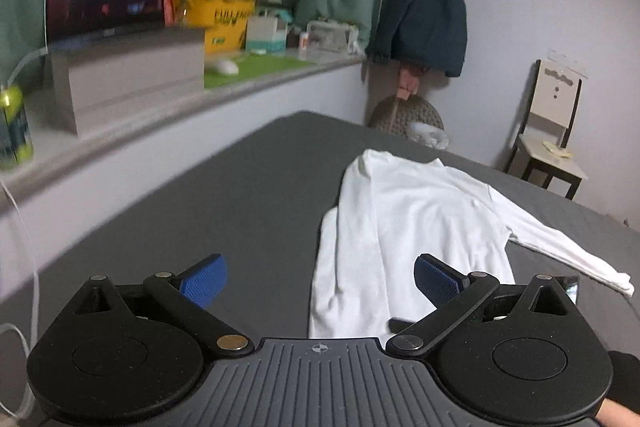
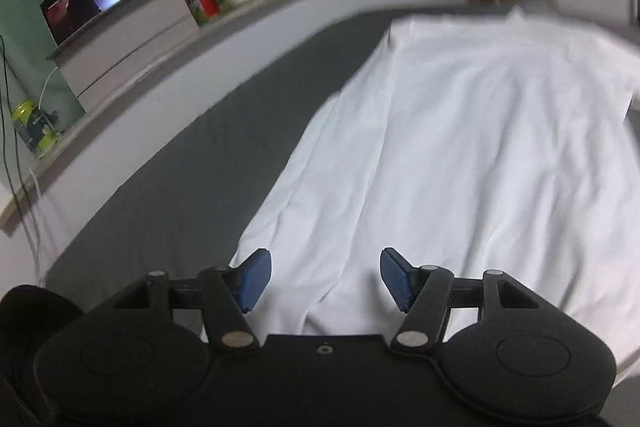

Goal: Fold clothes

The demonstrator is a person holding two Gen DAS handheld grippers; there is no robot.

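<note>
white shirt (image 1: 404,227) flat on grey bed (image 1: 240,195), one sleeve out right. left gripper (image 1: 320,281) and right gripper (image 2: 325,277) both spread wide, holding nothing.

bare grey bed (image 1: 248,195) left, ledge (image 1: 168,107) beyond

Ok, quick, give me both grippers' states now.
Left gripper: open, holding nothing, above the bed.
Right gripper: open, holding nothing, over the shirt.
</note>
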